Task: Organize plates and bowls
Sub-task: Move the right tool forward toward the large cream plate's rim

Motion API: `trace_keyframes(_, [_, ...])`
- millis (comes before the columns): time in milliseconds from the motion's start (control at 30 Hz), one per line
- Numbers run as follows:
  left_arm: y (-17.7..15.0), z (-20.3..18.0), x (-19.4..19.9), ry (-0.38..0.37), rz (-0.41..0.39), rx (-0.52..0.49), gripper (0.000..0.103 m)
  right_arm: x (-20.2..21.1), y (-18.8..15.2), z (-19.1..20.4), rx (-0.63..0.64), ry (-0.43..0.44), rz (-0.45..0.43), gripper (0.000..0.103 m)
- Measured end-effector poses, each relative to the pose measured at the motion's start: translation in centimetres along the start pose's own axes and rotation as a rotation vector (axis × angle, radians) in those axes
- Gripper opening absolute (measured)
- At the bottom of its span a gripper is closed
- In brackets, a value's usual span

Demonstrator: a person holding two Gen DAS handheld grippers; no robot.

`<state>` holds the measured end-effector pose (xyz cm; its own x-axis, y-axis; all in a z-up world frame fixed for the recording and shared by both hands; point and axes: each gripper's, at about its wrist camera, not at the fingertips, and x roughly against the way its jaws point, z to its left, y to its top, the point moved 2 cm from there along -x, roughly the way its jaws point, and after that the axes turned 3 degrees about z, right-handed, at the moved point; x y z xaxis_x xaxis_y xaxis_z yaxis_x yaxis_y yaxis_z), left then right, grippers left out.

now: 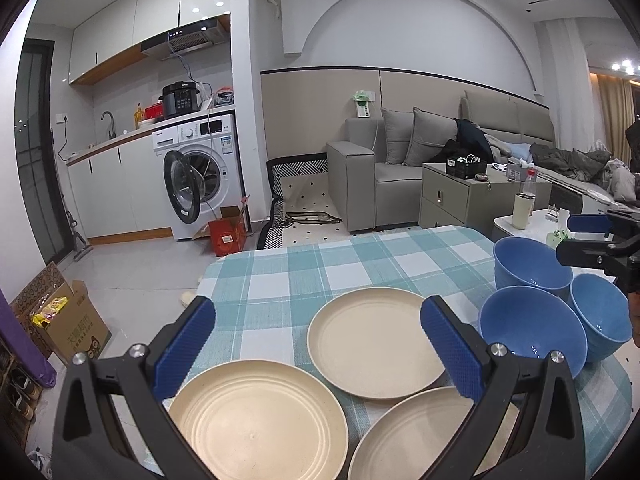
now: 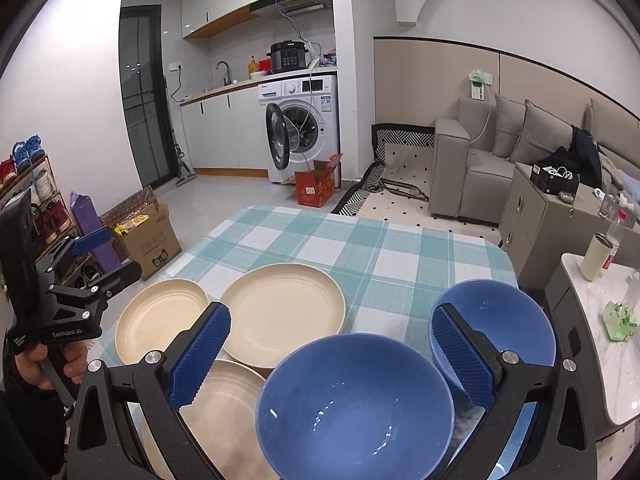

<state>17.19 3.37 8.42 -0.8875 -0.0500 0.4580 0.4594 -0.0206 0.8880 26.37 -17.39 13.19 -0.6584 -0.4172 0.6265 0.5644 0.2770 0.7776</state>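
Three cream plates lie flat on the checked tablecloth [image 1: 304, 276]: a far one [image 1: 372, 344], a near left one [image 1: 256, 424] and a near right one [image 1: 416, 436]. Three blue bowls stand upright to the right: a far one [image 1: 528, 268], a middle one [image 1: 528, 332] and a small one [image 1: 600, 316]. My left gripper [image 1: 320, 344] is open and empty above the plates. My right gripper [image 2: 332, 356] is open and empty above the nearest blue bowl [image 2: 356, 404], with a second bowl [image 2: 500, 320] behind its right finger. The plates also show in the right wrist view [image 2: 280, 312].
A white side table [image 2: 600, 344] with a cup and a bottle stands right of the table. A grey cabinet [image 1: 460, 196] and a sofa [image 1: 380, 168] are behind. Cardboard boxes [image 1: 72, 324] sit on the floor to the left. The table's far edge [image 1: 344, 240] is near.
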Motion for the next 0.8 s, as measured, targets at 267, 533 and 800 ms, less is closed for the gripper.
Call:
trace_keyframes(267, [0.6, -0.2, -2.5, -0.002, 0.041, -0.001, 0.103, -2.5, 1.3, -1.0, -0.034, 0.009, 0.063, 0.103])
trace_keyframes(533, [0.5, 0.1, -4.7, -0.006, 0.086, 0.009, 0.103, -6.2, 2.3, -1.5, -0.089, 0.049, 0.163, 0.103])
trace_keyframes(800, [0.1, 0.4, -6.8, -0.011, 0.14, 0.018, 0.103, -10.2, 2.6, -1.3, -0.123, 0.085, 0.267, 0.103])
